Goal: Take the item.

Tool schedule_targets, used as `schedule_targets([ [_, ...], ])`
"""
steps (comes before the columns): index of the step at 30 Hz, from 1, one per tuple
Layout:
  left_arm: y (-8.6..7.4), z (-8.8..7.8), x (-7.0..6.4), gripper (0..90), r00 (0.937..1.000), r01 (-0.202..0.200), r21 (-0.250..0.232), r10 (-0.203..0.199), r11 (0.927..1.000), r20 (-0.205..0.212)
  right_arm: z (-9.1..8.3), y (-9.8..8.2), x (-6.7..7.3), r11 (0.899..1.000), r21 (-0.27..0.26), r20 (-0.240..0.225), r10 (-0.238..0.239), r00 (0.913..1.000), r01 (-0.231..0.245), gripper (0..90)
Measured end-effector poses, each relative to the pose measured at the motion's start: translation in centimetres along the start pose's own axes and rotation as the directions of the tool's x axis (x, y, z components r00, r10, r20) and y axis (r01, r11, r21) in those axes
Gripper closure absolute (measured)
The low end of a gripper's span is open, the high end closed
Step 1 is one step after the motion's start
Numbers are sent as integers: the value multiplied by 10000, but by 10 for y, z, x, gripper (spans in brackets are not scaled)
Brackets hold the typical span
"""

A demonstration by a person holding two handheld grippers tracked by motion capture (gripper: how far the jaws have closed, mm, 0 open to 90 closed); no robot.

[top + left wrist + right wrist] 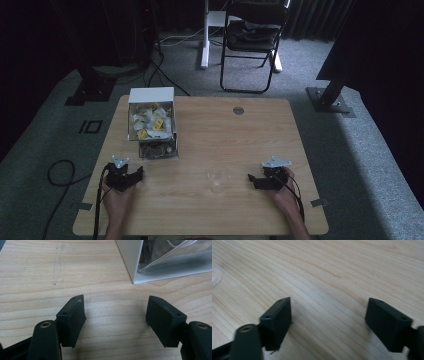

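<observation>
At the lower left of the high view, the left hand-held gripper rests on the pale wooden bench, jaws wide and empty; the right hand-held gripper (lower right) likewise. Between them stands a small clear glass cup, untouched. A white box of packets sits upper left.

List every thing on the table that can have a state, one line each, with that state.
Left gripper: jaws open, nothing between them.
Right gripper: jaws open, nothing between them.
Box: white, clear front, holding small packets.
Clear cup: standing between the two grippers, untouched; looks empty.
</observation>
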State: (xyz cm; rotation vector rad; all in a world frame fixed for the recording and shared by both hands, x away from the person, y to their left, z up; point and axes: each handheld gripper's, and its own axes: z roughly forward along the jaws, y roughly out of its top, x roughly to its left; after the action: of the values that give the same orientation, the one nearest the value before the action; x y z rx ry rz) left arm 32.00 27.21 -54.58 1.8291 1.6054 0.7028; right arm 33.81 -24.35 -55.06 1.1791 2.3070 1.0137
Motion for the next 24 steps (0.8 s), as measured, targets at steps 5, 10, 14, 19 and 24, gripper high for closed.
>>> schedule_targets([
  [5, -1, -1, 1, 333, 10000, -69, -7, 69, 10000, 66, 0, 0, 1, 10000, 4, -58, -85, 9999, 85, 193],
  [10, -1, -2, 3, 364, 9996, -198, -7, 198, 9998, 183, 0, 0, 0, 9999, 2, -86, -123, 9999, 123, 194],
  [14, -1, -3, 2, 422, 9993, -265, 21, 264, 9996, 275, 0, 0, 0, 9999, 10, -93, -107, 9999, 107, 194],
  [19, 1, -8, 0, 478, 9983, -187, 50, 184, 9998, 560, 0, 0, 0, 9999, 6, -92, -105, 9999, 105, 194],
  [24, 6, -20, -3, 480, 9966, -146, -261, 166, 9996, 804, 0, 0, 0, 9999, 0, -90, -116, 9999, 116, 194],
])
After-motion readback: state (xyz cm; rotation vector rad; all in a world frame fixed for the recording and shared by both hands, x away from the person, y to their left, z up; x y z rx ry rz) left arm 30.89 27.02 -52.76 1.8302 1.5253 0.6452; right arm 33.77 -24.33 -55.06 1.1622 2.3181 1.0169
